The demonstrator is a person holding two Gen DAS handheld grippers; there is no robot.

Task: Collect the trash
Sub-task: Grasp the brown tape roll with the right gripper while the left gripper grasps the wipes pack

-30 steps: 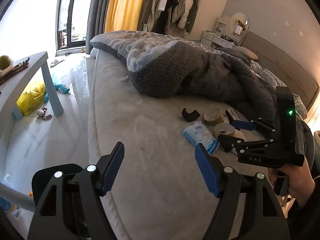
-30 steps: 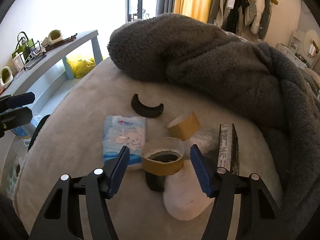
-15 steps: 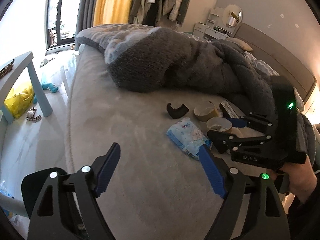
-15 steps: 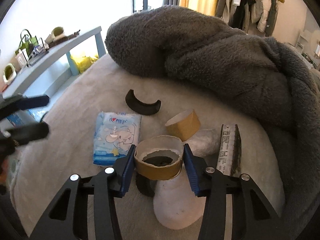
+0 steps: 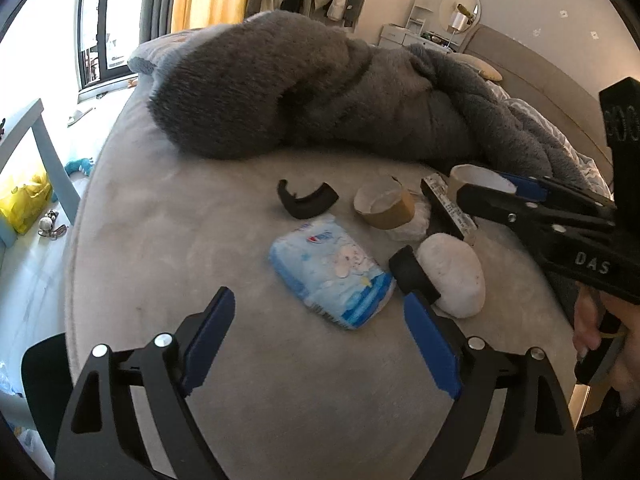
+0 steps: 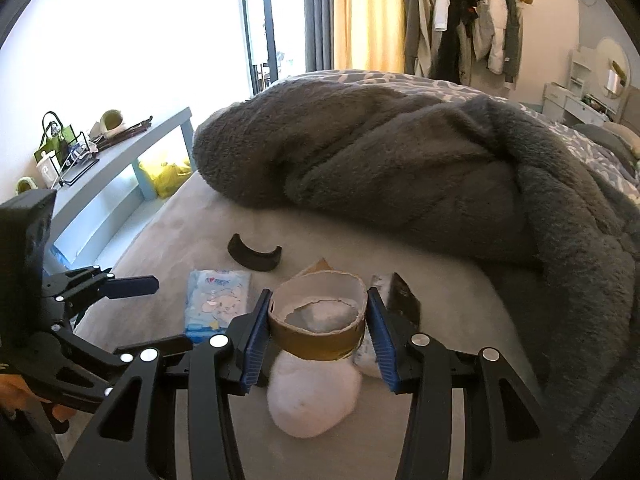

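My right gripper point(image 6: 317, 300) is shut on a brown cardboard tape roll point(image 6: 318, 320) and holds it a little above the bed; in the left wrist view that roll point(image 5: 468, 176) sits between its fingers. Below it lies a white oblong object point(image 6: 314, 396) with a black cap point(image 5: 412, 276). My left gripper point(image 5: 318, 300) is opening, its pads on either side of the near end of a blue wipes pack point(image 5: 332, 272) without touching it. A second tape roll point(image 5: 384, 208), a black curved piece point(image 5: 306, 204) and a black labelled box point(image 5: 448, 208) lie beyond.
A thick grey fluffy blanket point(image 5: 320, 92) is heaped behind the items. The bed edge point(image 5: 76, 240) curves down the left, with floor beyond it. A pale blue side table point(image 6: 116, 160) and a yellow bag point(image 5: 20, 200) stand beside the bed.
The right gripper closed on the tape roll and raised it off the bed. The left gripper moved in toward the wipes pack and spread its jaws wider.
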